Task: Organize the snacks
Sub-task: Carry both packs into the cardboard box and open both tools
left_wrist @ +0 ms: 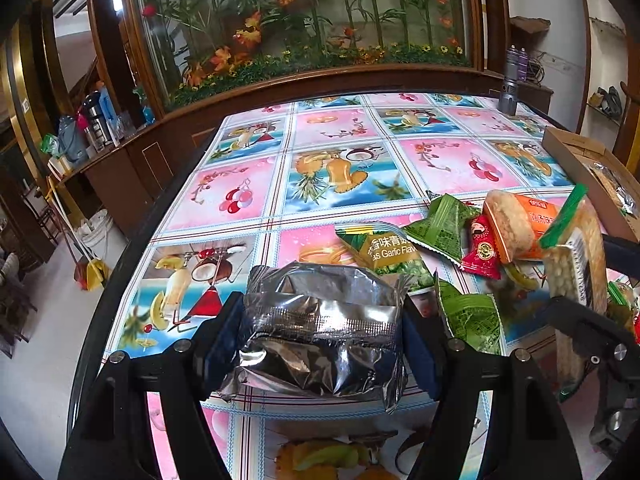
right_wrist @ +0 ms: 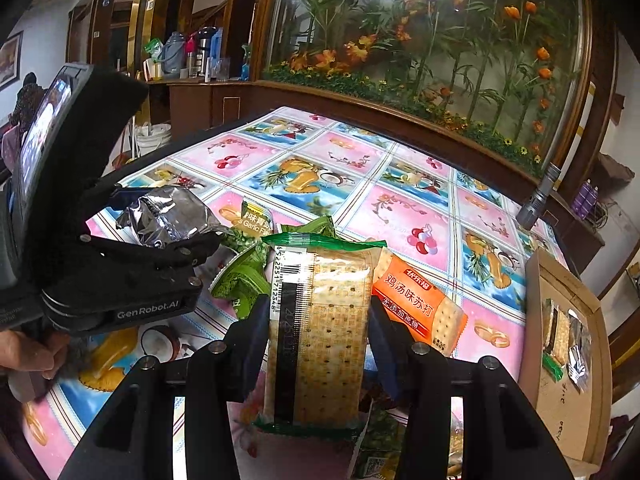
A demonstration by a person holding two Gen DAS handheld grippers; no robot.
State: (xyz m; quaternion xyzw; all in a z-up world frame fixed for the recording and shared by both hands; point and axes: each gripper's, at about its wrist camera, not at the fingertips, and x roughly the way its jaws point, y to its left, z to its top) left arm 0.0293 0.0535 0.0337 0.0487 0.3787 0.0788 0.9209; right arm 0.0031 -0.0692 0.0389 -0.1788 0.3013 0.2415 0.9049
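The left gripper (left_wrist: 320, 332) is clamped on a silver foil pack (left_wrist: 320, 328), its blue pads pressing the pack's two sides and holding it above the tablecloth (left_wrist: 332, 128), which is printed with fruit and drinks. The right gripper (right_wrist: 316, 344) is clamped on a green-edged cracker pack (right_wrist: 320, 336), held upright between its pads; in the left view that same pack (left_wrist: 576, 264) stands at the right edge. Between and just beyond the two grippers lies a pile of snacks: a garlic pea bag (left_wrist: 384, 250), green triangular packets (left_wrist: 444, 224), a small red packet (left_wrist: 482, 250) and an orange soda-cracker pack (right_wrist: 420, 304), which touches the held cracker pack on its right side. A cardboard box (right_wrist: 568, 364) sits at the table's right edge with a cracker pack (right_wrist: 558, 336) and a foil pack (right_wrist: 578, 356) already inside. A grey flashlight (right_wrist: 536, 196) stands on the far side of the table, well apart from the snacks. A hand (right_wrist: 28, 356) grips the left gripper's handle.
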